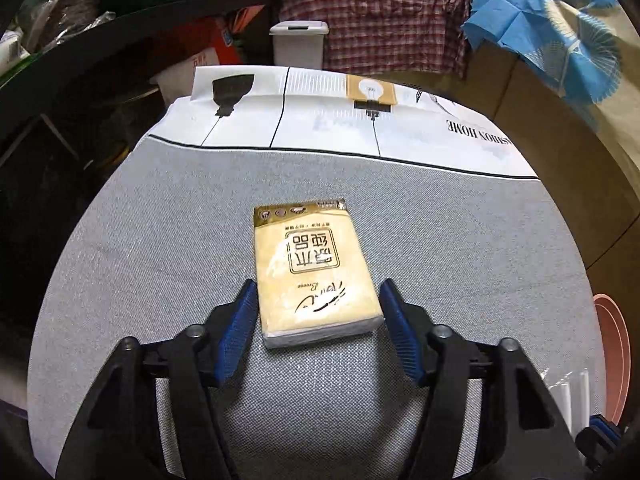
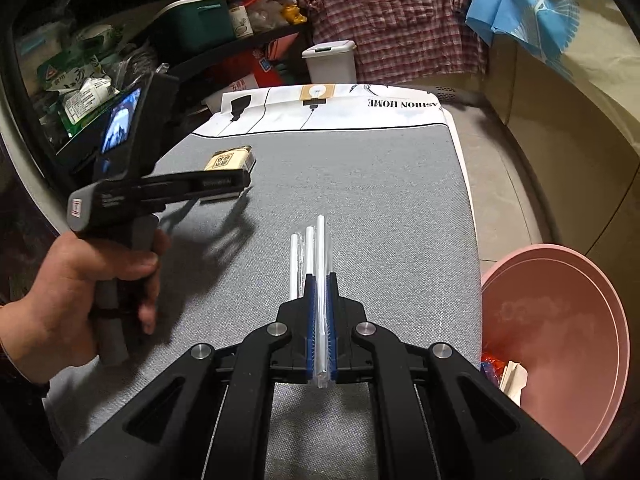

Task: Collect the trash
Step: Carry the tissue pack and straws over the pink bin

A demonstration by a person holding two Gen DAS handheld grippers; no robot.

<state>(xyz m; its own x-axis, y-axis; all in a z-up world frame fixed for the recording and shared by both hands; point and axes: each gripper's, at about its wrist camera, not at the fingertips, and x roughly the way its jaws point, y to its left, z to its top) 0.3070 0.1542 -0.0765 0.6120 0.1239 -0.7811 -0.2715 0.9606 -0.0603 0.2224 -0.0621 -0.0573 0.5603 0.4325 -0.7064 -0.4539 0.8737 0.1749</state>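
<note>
Tissue pack (image 1: 314, 270) lies flat on the grey tabletop (image 1: 160, 240), its near end between the spread left gripper (image 1: 318, 320) fingers (image 1: 240, 320), pads not yet pressing. Risk: the soft pack is nearly as wide as the gap, so closing off-centre could skew it or pinch only wrapper. Right gripper (image 2: 320, 320) fingers are pressed together on a sleeve of straws (image 2: 310, 256), which sticks out well ahead of the tips; thin slick plastic could slip loose. Pink basin (image 2: 560, 320) sits off the tabletop edge to the right, some trash already inside. White bin (image 1: 298, 42) stands beyond the far edge. Nothing blocks either path.
</note>
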